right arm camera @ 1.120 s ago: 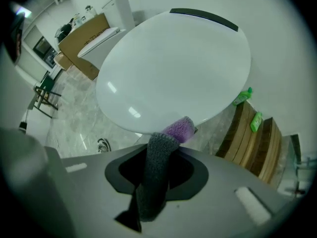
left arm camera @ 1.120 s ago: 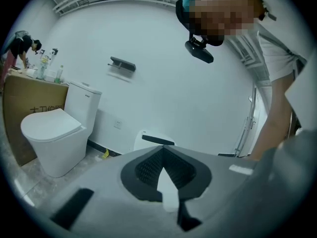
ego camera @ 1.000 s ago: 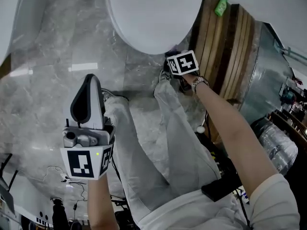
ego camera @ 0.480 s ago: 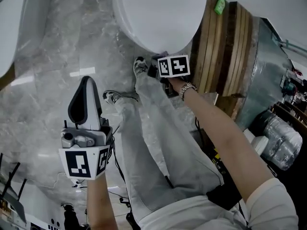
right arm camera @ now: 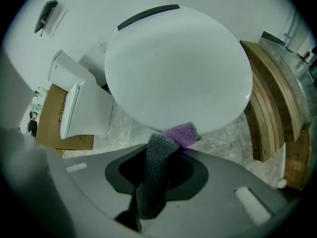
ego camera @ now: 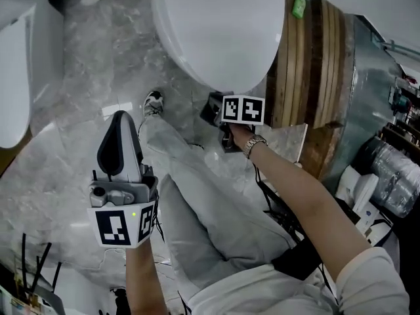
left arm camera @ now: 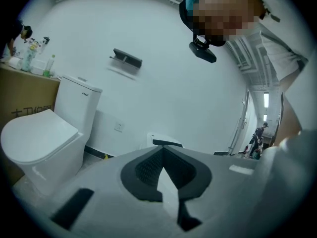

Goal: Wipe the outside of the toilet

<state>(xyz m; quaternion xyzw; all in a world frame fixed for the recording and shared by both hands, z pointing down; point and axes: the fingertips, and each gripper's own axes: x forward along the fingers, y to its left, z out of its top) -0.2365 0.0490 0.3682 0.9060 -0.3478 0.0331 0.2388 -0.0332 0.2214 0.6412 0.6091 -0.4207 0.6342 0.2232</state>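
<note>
1. Currently, I am holding the right gripper (right arm camera: 163, 150) clamped on a grey and purple cloth (right arm camera: 157, 180).
2. The cloth's purple end is meeting the front edge of the toilet (right arm camera: 178, 63), directly ahead of those jaws.
3. I am keeping the left gripper (left arm camera: 162, 152) with its jaws together, gripping nothing.
4. That gripper is hanging over the marble floor (ego camera: 72, 84), well apart from the right one and pointing away from the toilet.
</note>
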